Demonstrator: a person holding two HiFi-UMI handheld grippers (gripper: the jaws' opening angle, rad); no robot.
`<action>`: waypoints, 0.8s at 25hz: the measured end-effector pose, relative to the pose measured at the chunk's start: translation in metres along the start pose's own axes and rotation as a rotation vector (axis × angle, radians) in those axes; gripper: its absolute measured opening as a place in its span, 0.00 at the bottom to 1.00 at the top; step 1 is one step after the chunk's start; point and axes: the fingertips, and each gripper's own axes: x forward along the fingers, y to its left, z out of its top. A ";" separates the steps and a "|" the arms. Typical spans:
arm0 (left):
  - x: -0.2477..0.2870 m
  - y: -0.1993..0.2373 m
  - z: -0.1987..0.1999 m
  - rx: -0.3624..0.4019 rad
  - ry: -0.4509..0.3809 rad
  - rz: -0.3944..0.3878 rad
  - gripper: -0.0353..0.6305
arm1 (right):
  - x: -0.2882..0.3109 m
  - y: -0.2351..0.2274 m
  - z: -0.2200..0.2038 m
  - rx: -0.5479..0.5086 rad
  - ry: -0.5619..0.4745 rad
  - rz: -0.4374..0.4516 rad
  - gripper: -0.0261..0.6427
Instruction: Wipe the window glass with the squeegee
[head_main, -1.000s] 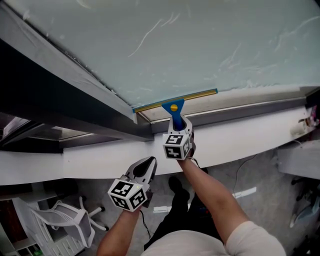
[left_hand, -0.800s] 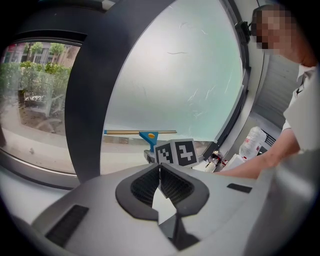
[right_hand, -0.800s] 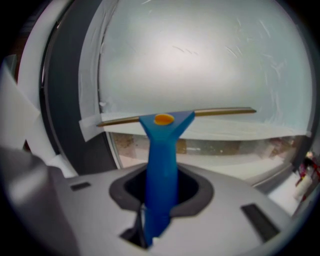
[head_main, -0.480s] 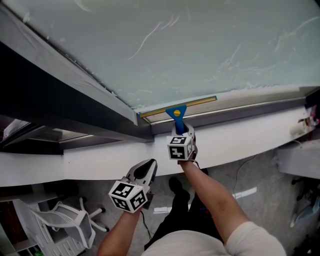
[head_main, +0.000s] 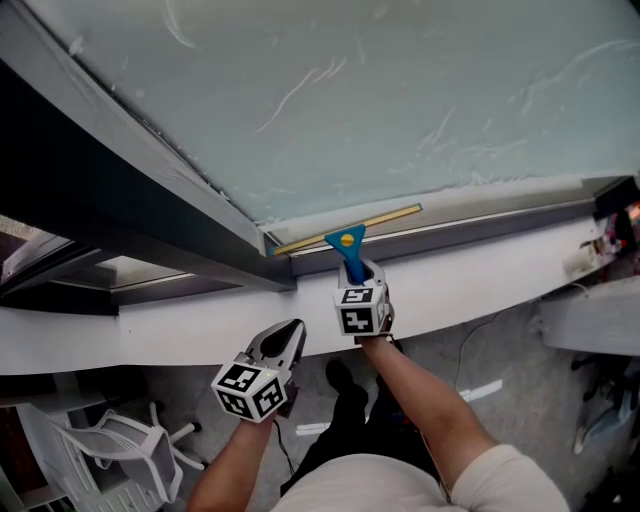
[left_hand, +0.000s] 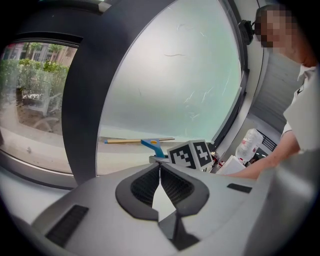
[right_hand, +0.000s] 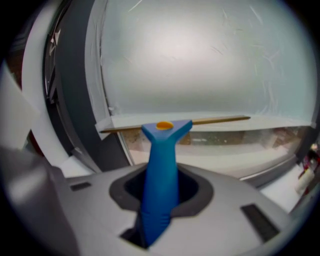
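Observation:
My right gripper (head_main: 358, 276) is shut on the blue handle of the squeegee (head_main: 347, 245), seen close up in the right gripper view as the squeegee (right_hand: 161, 165). Its long tan blade (head_main: 345, 229) lies along the bottom edge of the pale, streaky window glass (head_main: 380, 90), right at the sill frame. The left gripper (head_main: 285, 335) hangs lower and to the left, below the white ledge, shut with nothing in it; its closed fingertips (left_hand: 160, 167) show in the left gripper view, where the squeegee (left_hand: 150, 144) appears beyond.
A dark grey window post (head_main: 120, 180) runs diagonally at the left of the pane. A white ledge (head_main: 470, 280) runs under the window. White plastic chairs (head_main: 130, 455) stand on the floor at lower left; a bottle and small items (left_hand: 248, 145) sit at the right.
The squeegee blade has slid down from the lower glass to the very bottom edge by the frame, with the right gripper. The left gripper has stayed where it was.

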 end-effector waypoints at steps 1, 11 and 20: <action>0.001 -0.003 0.002 0.002 -0.003 -0.006 0.10 | -0.006 -0.002 0.002 -0.003 -0.006 0.000 0.20; 0.000 -0.039 0.018 0.030 -0.020 -0.092 0.10 | -0.080 -0.015 0.018 -0.006 -0.023 0.066 0.20; -0.004 -0.091 0.042 0.085 -0.042 -0.204 0.10 | -0.159 -0.050 0.051 -0.005 -0.083 -0.008 0.20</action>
